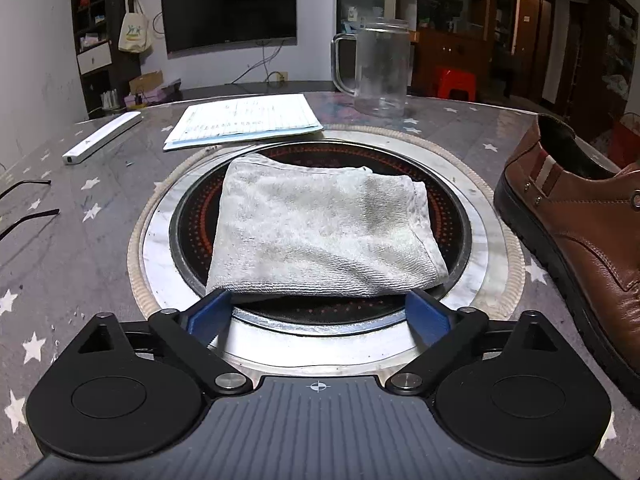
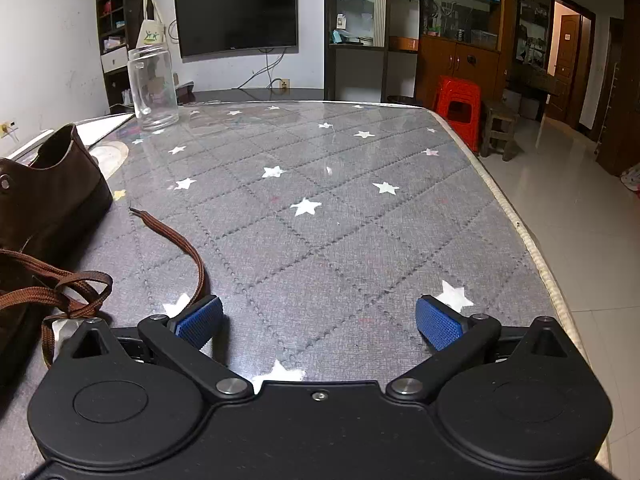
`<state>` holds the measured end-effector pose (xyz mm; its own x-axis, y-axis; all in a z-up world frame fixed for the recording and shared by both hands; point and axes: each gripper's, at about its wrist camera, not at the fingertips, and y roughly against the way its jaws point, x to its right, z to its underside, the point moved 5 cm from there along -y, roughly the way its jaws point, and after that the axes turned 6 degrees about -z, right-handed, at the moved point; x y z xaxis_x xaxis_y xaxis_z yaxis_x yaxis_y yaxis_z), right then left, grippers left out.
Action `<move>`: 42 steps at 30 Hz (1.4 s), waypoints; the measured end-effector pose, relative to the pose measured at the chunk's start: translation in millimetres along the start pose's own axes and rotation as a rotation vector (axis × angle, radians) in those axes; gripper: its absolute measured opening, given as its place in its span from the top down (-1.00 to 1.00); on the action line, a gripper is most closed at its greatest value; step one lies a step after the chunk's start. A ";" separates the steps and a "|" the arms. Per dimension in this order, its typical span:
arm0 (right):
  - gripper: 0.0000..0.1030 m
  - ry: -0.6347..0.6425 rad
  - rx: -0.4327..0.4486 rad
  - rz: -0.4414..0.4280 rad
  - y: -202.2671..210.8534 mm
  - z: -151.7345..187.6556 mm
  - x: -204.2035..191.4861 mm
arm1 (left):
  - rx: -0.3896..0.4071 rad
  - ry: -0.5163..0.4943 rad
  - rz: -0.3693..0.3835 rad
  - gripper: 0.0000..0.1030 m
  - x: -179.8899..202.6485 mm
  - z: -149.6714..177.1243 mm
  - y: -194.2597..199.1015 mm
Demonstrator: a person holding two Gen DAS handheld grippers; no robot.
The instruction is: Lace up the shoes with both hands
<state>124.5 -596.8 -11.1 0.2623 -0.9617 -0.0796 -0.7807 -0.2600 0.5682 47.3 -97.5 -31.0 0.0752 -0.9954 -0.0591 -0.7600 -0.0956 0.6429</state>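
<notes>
Left wrist view — printed sheet (image 1: 244, 120), writing illegible

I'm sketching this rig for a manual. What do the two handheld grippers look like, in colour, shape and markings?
Both match. The left gripper has a black body with two round discs, black link arms on silver pivot pins, blue ribbed pads and a ribbed grey plate bearing a white crosshair mark. The right gripper shows a plain black plate with a small screw. No cables or sleeves show.
</notes>
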 end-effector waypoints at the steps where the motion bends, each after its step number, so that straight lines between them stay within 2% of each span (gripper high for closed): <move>1: -1.00 -0.001 0.000 0.000 -0.3 0.3 -0.1 | -0.003 0.002 0.002 -0.96 -0.2 0.3 -0.5; 42: -1.00 -0.006 0.003 -0.007 -3.4 -0.5 1.9 | -0.007 -0.006 0.009 -1.00 0.4 0.4 -1.7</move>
<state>128.0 -597.7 -12.8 0.2644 -0.9603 -0.0887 -0.7806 -0.2671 0.5651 48.3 -97.7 -32.4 0.0644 -0.9963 -0.0574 -0.7560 -0.0862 0.6488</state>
